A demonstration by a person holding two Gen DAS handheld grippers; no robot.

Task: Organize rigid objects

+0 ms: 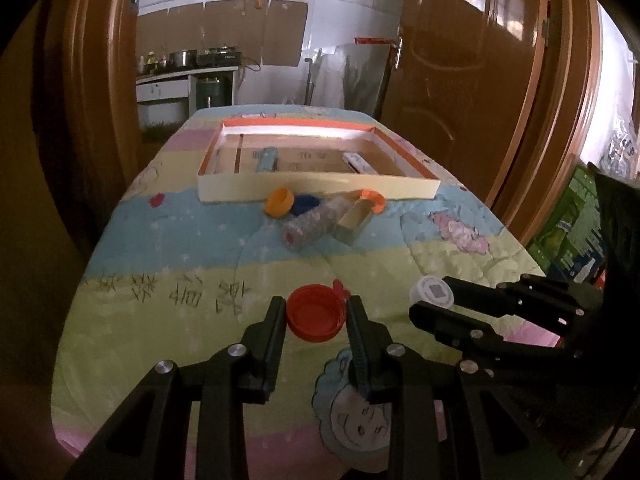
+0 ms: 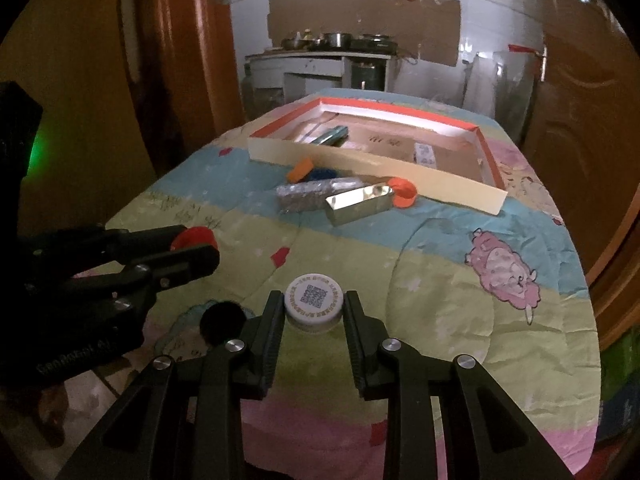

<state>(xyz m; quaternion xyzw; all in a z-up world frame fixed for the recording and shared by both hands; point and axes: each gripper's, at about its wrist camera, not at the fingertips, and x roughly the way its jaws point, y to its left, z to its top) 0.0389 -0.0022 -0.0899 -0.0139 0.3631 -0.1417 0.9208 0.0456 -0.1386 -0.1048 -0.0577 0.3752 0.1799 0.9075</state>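
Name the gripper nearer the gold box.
Right. The right gripper, shut on the white cap, sits nearer the gold box than the left gripper holding the red cap.

Premises are presenting as a lived-in home. A table point(image 1: 168, 280) is wearing a child's cartoon quilt point(image 1: 460, 232). Brown panelled wooden doors point(image 1: 460, 80) are framing a kitchen beyond, where pots point(image 1: 182, 58) and a stove point(image 1: 220, 57) are sitting on a counter point(image 1: 168, 76) against white tiled walls point(image 1: 340, 12).

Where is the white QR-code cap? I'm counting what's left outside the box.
The white cap sits between the right gripper's fingers near the quilt's front edge, right of the red cap.
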